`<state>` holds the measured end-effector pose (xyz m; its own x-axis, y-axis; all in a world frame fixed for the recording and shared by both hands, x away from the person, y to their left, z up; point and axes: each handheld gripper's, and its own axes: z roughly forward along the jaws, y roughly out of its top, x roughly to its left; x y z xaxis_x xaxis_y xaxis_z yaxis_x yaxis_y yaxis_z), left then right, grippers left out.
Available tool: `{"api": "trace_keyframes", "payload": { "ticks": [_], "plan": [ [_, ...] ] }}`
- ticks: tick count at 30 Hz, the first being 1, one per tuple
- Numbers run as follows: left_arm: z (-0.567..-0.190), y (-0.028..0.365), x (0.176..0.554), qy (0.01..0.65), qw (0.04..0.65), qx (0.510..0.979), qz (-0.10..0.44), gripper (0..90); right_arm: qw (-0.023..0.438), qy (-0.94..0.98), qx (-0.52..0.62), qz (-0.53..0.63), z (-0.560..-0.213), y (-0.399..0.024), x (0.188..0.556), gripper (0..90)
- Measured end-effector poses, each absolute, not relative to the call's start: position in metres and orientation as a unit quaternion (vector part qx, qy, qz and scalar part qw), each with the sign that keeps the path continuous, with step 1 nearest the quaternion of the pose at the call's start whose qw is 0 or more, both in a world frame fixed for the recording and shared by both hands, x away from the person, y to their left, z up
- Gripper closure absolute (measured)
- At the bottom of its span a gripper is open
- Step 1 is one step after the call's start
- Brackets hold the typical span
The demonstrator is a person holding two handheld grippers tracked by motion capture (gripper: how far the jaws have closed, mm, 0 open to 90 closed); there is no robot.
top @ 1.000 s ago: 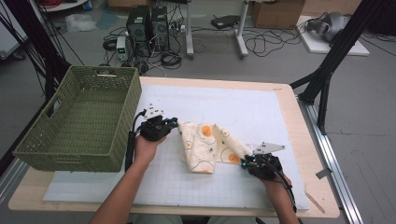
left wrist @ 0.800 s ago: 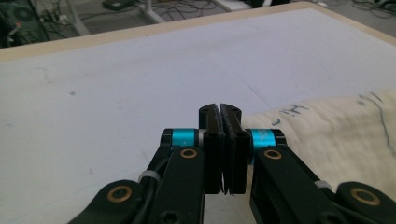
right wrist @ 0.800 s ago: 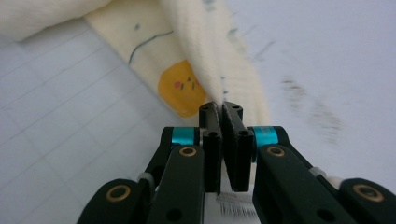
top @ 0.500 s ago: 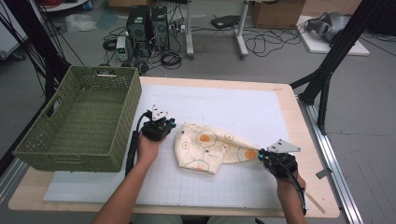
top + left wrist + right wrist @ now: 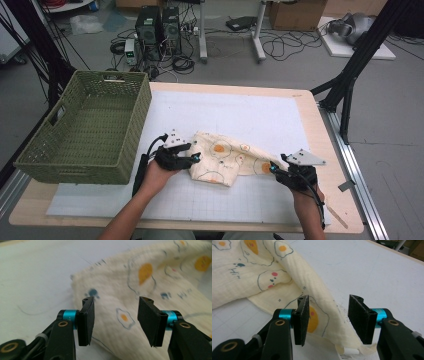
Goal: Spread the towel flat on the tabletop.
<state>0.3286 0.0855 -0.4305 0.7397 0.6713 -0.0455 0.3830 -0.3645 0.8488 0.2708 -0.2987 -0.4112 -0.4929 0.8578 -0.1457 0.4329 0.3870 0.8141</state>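
A cream cloth [image 5: 225,157] printed with fried eggs lies stretched sideways on the white mat. My left gripper [image 5: 194,158] is at its left end. In the left gripper view the left gripper [image 5: 116,320] has just been opening, and the cloth [image 5: 150,277] lies under and beyond the gap, untouched by the pads. My right gripper [image 5: 274,168] is at the cloth's right corner. Seen from the right gripper view, the right gripper [image 5: 328,320] has also just been opening. A fold of the cloth [image 5: 319,297] runs between its pads, which do not press on it.
A green woven basket [image 5: 85,125] stands on the table's left side, close to my left hand. The white grid mat [image 5: 240,115] stretches beyond the cloth. A small sewn label [image 5: 348,356] sticks out at the cloth's near corner.
The right gripper drew the cloth's corner out to the right, stretching the bunched cloth. The left gripper moved a little toward the cloth. Both grippers' jaws have opened and let the cloth go.
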Motion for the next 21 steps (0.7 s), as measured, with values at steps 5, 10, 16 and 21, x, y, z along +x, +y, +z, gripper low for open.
{"api": "trace_keyframes", "payload": {
  "ticks": [5, 10, 16, 21],
  "plan": [
    [-0.442, 0.081, 0.325, 0.321, 0.446, 0.824, 0.137, 42.7, 0.284, 0.784, 0.409, 0.371, -0.412, -0.295, 0.271, 48.7],
    [-0.451, 0.070, 0.321, 0.295, 0.423, 0.846, 0.135, 43.0, 0.277, 0.781, 0.416, 0.374, -0.414, -0.298, 0.273, 44.9],
    [-0.447, 0.074, 0.319, 0.294, 0.421, 0.847, 0.136, 81.3, 0.270, 0.779, 0.415, 0.384, -0.414, -0.297, 0.272, 45.9],
    [-0.432, 0.103, 0.325, 0.343, 0.450, 0.804, 0.181, 81.5, 0.253, 0.793, 0.394, 0.391, -0.415, -0.289, 0.272, 46.7]
  ]
}}
